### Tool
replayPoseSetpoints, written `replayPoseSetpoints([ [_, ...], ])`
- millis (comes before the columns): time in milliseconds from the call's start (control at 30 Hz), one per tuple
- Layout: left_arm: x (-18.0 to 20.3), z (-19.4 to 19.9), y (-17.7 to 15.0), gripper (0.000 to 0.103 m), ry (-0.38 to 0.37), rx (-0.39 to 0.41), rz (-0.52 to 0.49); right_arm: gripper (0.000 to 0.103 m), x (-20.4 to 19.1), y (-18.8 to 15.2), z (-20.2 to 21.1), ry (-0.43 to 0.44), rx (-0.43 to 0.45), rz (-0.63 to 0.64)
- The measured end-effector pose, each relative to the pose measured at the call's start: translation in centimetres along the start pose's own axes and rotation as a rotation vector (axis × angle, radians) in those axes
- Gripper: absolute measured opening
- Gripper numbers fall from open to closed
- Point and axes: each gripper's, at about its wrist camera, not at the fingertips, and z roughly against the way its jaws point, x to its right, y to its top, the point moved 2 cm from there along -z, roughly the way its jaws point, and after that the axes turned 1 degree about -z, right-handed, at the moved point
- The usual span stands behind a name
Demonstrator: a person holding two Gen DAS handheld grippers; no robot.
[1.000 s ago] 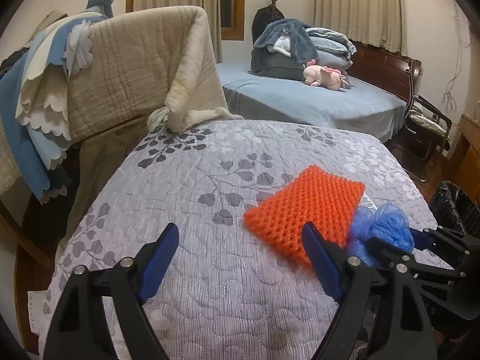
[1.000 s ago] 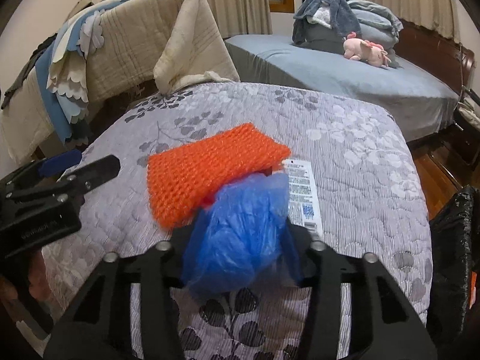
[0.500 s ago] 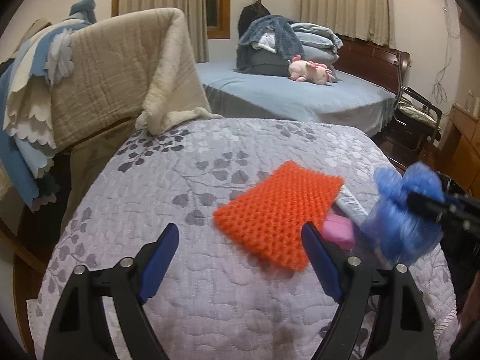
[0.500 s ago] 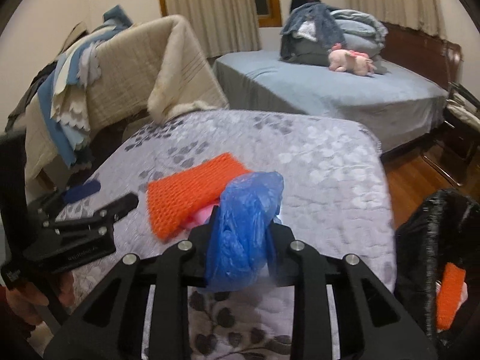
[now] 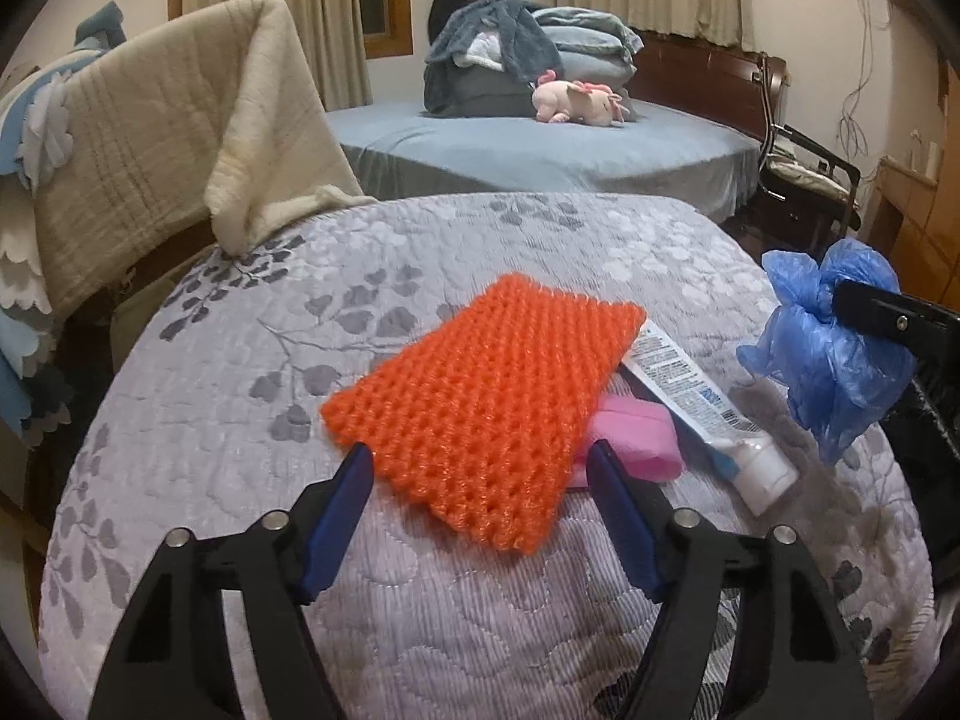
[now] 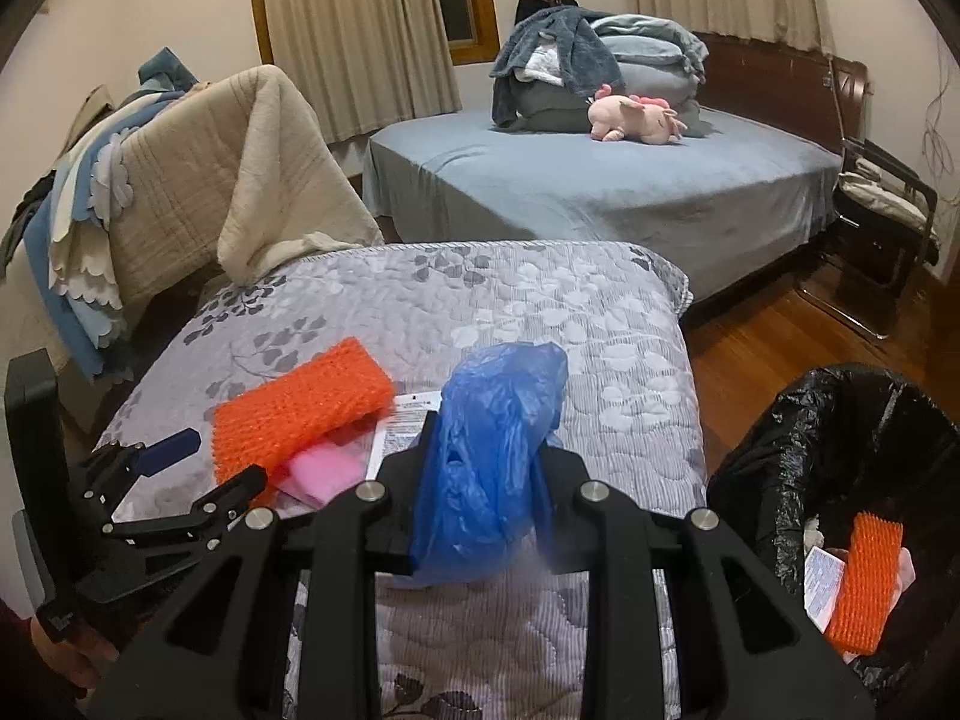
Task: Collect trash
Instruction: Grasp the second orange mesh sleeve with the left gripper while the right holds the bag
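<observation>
My right gripper (image 6: pixel 483 462) is shut on a crumpled blue plastic bag (image 6: pixel 492 462) and holds it above the grey floral quilt (image 6: pixel 540 312); the bag also shows at the right of the left wrist view (image 5: pixel 831 342). An orange foam net (image 5: pixel 486 402) lies on the quilt over a pink packet (image 5: pixel 636 444), beside a white tube (image 5: pixel 696 402). My left gripper (image 5: pixel 480 474) is open, its blue fingers either side of the net's near edge. A black-lined trash bin (image 6: pixel 840 468) stands to the right with another orange net (image 6: pixel 864 582) inside.
A chair draped with beige and blue blankets (image 5: pixel 168 138) stands at the left. A blue bed (image 6: pixel 600 180) with a pink plush toy (image 6: pixel 636 117) lies behind. A metal chair (image 6: pixel 882 204) and wooden floor (image 6: pixel 780 336) are to the right.
My right gripper has lifted the blue bag off the quilt and carried it right toward the bin, uncovering the pink packet and tube. My left gripper has closed in on the orange net.
</observation>
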Motion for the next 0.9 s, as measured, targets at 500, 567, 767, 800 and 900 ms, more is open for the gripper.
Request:
replayPoseSetpoints([
  [500,-1.3,1.7,1.3,0.013,-0.071,0.028,0.072,0.026,-0.9,-0.1,0.0,0.007,-0.009,0.029],
  [567,-1.6,2.3,1.7,0.012,-0.068,0.039,0.086,0.026,-0.9,0.0,0.3,0.007,-0.003,0.03],
  [767,-1.7,4.2,3.0,0.011,-0.076,0.071,0.118,0.026,-1.1,0.6,1.2,0.013,0.019,0.027],
  [800,-1.6,4.4,3.3,0.011,-0.078,0.076,0.117,0.026,-1.1,0.7,1.5,0.014,0.025,0.027],
  [900,-1.2,5.1,4.0,0.011,-0.09,0.088,0.117,0.026,-1.1,1.3,2.2,0.016,0.041,0.028],
])
